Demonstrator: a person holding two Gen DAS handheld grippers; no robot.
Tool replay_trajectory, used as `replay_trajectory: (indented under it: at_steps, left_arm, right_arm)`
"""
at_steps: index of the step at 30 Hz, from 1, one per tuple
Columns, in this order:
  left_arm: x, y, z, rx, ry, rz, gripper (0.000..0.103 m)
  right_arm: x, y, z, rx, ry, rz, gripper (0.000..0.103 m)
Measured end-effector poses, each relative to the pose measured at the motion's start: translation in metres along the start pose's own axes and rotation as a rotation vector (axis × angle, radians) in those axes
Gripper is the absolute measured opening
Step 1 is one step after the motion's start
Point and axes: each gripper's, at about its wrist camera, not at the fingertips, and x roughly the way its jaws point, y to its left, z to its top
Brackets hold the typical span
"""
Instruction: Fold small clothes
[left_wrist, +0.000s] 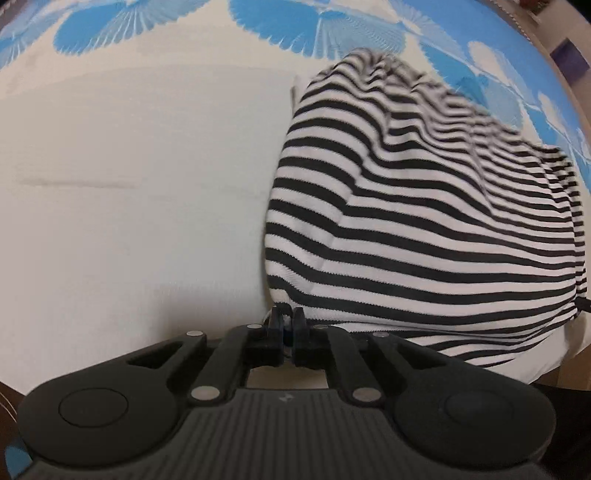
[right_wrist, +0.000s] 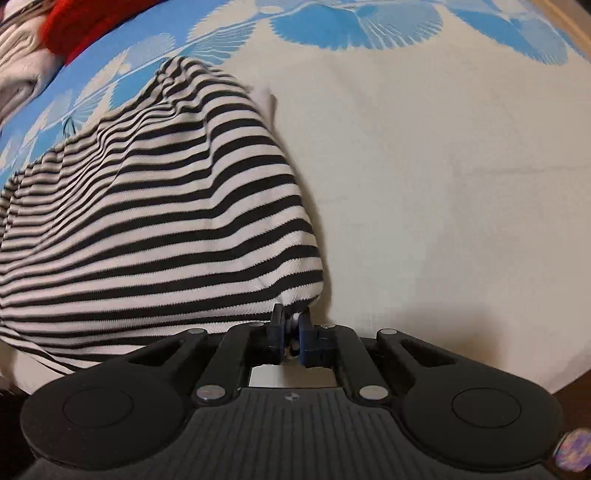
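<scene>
A black-and-white striped garment lies bunched on the cream bed sheet, rising in folds away from me. My left gripper is shut on its near left corner. In the right wrist view the same striped garment fills the left half. My right gripper is shut on its near right corner, with a bit of cloth pinched between the blue-padded fingers. The garment's near edge hangs stretched between the two grippers.
The cream sheet has a blue fan-patterned border along the far side. A red cloth and a pale cloth lie at the far left of the right wrist view. The bed's edge shows at the far right.
</scene>
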Motion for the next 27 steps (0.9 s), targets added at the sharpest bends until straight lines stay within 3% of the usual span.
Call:
replay_trajectory:
  at_steps: [3, 6, 8, 10, 12, 14, 15, 17, 20, 22, 24, 27]
  left_arm:
    - [-0.021, 0.001, -0.002, -0.014, -0.111, -0.005, 0.016]
    - [-0.038, -0.002, 0.001, -0.03, -0.21, -0.121, 0.018]
    - [-0.038, -0.012, 0.003, 0.012, -0.217, -0.176, 0.018]
    - [-0.028, -0.028, 0.002, 0.084, -0.191, -0.197, 0.021]
    - [-0.007, -0.043, -0.002, 0.135, -0.138, -0.152, 0.025]
    - [0.02, -0.043, -0.001, 0.143, -0.051, -0.04, 0.024]
    - [0.029, -0.038, 0.002, 0.117, -0.026, 0.007, 0.022]
    - [0.028, -0.021, 0.014, -0.004, -0.066, 0.036, 0.021]
    - [0.007, -0.006, 0.025, -0.112, -0.208, 0.121, 0.022]
    - [-0.006, -0.008, 0.031, -0.127, -0.3, 0.046, 0.022]
    - [-0.009, -0.017, 0.037, -0.098, -0.339, -0.041, 0.027]
    - [-0.004, -0.043, 0.048, 0.01, -0.371, 0.006, 0.047]
  right_arm:
    - [-0.02, -0.001, -0.004, 0.019, -0.107, -0.031, 0.01]
    - [-0.05, 0.007, -0.009, -0.04, -0.281, 0.004, 0.016]
    - [-0.053, 0.019, -0.009, -0.109, -0.299, 0.104, 0.016]
    - [-0.041, 0.035, -0.013, -0.206, -0.239, 0.155, 0.016]
    - [-0.021, 0.051, -0.017, -0.31, -0.152, 0.104, 0.02]
    - [0.008, 0.056, -0.021, -0.386, -0.035, -0.004, 0.021]
    - [0.018, 0.056, -0.022, -0.412, 0.001, -0.043, 0.021]
    - [0.018, 0.057, -0.019, -0.421, -0.009, -0.04, 0.021]
    - [0.006, 0.053, -0.007, -0.363, -0.06, -0.031, 0.021]
    - [-0.004, 0.06, 0.003, -0.359, -0.167, -0.009, 0.025]
    - [-0.01, 0.062, 0.017, -0.324, -0.257, 0.013, 0.029]
    - [-0.002, 0.063, 0.042, -0.285, -0.346, -0.066, 0.043]
